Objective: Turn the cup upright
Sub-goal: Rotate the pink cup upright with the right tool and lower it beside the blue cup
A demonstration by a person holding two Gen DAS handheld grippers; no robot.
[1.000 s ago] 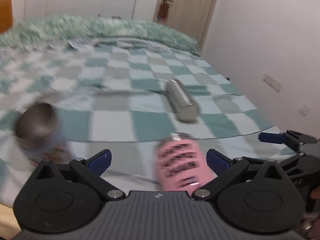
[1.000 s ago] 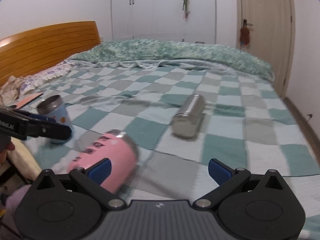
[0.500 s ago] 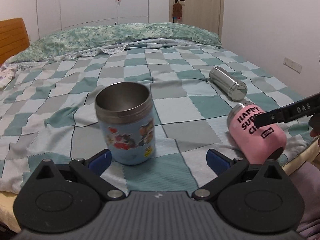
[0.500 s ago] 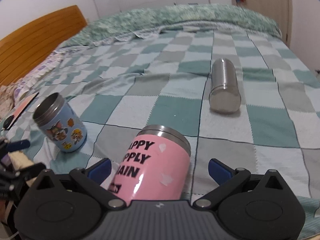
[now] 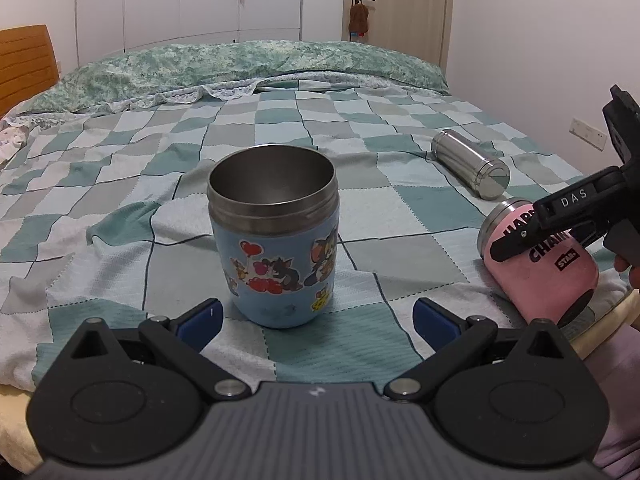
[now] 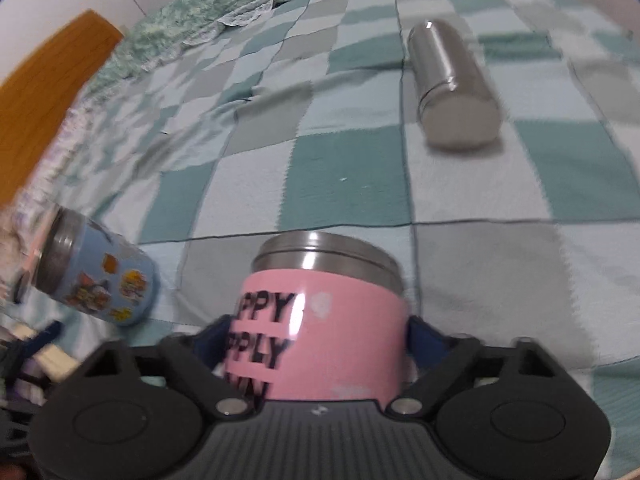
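Observation:
A pink cup (image 6: 320, 332) with black lettering lies on its side on the bed near the front edge. My right gripper (image 6: 318, 340) has a finger touching each side of it, around its body. In the left wrist view the pink cup (image 5: 540, 272) lies at the right with the right gripper's fingers (image 5: 560, 216) over it. A blue cartoon cup (image 5: 276, 240) stands upright, mouth up, just ahead of my open, empty left gripper (image 5: 316, 316). It also shows in the right wrist view (image 6: 96, 276).
A steel flask (image 5: 472, 162) lies on its side on the checked bedspread (image 5: 360, 208) farther back right, also in the right wrist view (image 6: 452, 84). A wooden headboard (image 6: 48, 92) is at the left. The bed edge runs just under both grippers.
My right gripper has moved forward and closed in around the pink cup. My left gripper has edged a little closer to the upright blue cup.

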